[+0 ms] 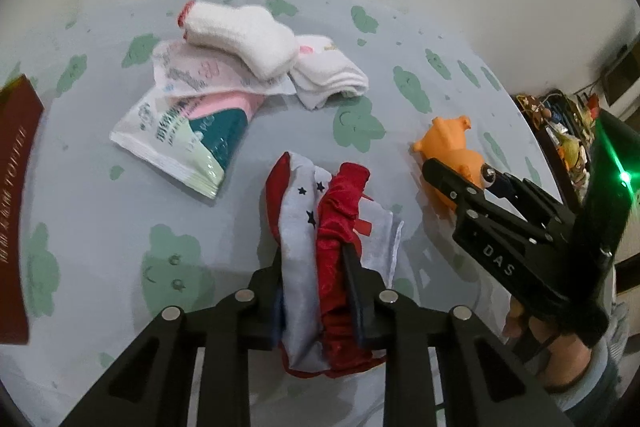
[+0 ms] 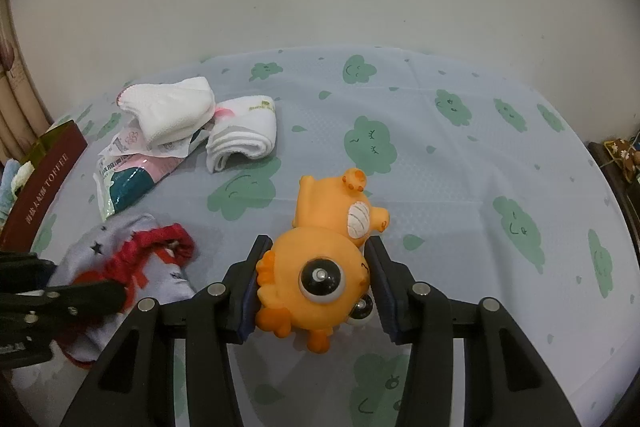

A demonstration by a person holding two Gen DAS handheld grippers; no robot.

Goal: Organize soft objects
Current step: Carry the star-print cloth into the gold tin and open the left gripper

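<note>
Left gripper [image 1: 314, 269] clenched on bunched red-and-grey starred cloth [image 1: 320, 227]; loose folds may slip. Right gripper [image 2: 316, 267] grasps orange rubber toy [image 2: 316, 267]; could squirt toward 12 o'clock.

Toy [image 2: 320, 259] right of pouch [image 2: 132, 267]
</note>
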